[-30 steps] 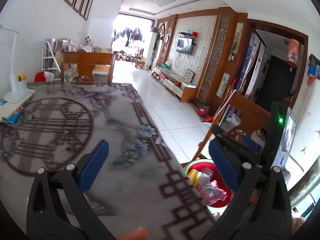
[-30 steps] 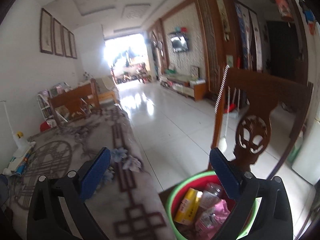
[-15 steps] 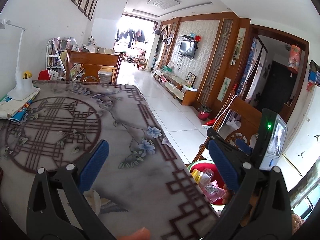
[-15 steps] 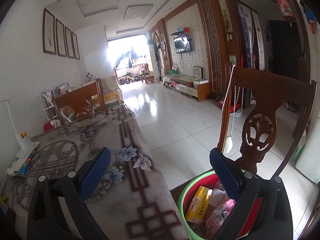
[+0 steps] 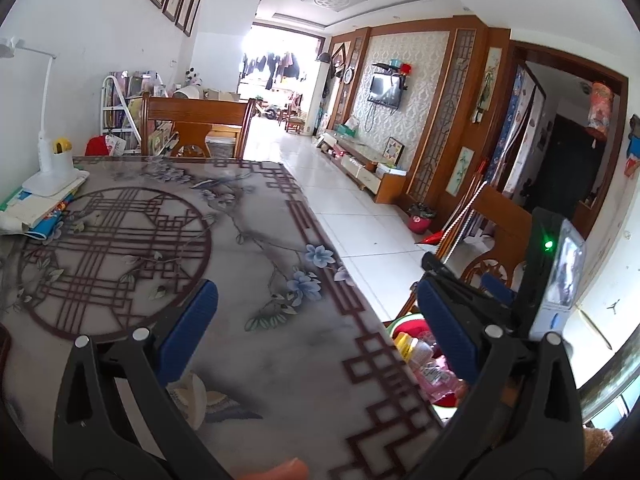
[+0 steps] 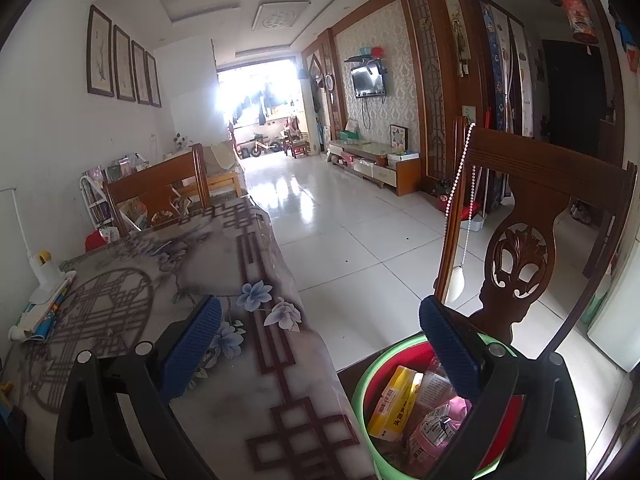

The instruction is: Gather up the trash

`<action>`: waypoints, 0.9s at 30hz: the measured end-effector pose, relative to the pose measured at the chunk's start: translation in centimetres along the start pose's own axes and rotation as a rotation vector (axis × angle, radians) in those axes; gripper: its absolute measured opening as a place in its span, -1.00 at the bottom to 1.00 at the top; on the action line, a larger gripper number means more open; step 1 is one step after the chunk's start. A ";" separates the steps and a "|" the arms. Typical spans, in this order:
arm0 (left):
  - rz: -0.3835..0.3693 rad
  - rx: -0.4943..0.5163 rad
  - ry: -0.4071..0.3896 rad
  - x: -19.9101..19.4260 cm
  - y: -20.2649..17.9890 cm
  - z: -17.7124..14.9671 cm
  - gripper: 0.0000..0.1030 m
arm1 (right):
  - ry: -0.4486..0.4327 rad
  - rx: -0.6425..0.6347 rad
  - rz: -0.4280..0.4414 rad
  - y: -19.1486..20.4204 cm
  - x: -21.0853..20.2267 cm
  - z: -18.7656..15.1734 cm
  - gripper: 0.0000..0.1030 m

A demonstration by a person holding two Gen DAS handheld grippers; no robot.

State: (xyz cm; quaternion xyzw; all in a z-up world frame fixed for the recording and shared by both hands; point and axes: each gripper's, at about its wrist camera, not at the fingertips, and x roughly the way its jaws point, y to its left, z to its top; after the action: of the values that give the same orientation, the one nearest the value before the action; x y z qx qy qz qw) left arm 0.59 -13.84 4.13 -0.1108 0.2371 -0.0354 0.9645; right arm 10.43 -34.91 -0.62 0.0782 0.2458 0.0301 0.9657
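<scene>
A green-rimmed red basin (image 6: 362, 390) stands on a chair seat at the table's right edge. In it lie a yellow box (image 6: 394, 404), a pink packet (image 6: 436, 428) and a small bottle. My right gripper (image 6: 320, 344) hangs open, its right pad over the basin and its left pad over the table. My left gripper (image 5: 316, 324) is open and empty above the patterned tablecloth (image 5: 280, 360). A pale crumpled scrap (image 5: 192, 394) lies on the cloth beside its left finger. The basin (image 5: 400, 326) shows past the table edge.
A carved wooden chair back (image 6: 520, 248) with a hanging bead chain (image 6: 460, 216) rises behind the basin. A white desk lamp (image 5: 54, 160) and papers sit at the table's far left. Another chair (image 5: 196, 128) stands at the far end. White tiled floor (image 6: 352, 240) lies to the right.
The left view has pulled back and risen, so more of the table shows and the pale scrap has come into sight. The right gripper lifted slightly over the basin. Both stayed open.
</scene>
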 end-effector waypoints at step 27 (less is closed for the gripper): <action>0.037 -0.081 -0.039 -0.3 1.3 -0.4 0.90 | 0.056 -0.103 -0.015 1.2 1.2 -0.9 0.85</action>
State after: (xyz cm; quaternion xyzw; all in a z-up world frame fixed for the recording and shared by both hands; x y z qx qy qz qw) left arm 0.21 -12.64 3.65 -0.1462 0.2213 -0.0058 0.9642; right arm 11.08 -33.51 -1.76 0.0258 0.2712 0.0376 0.9614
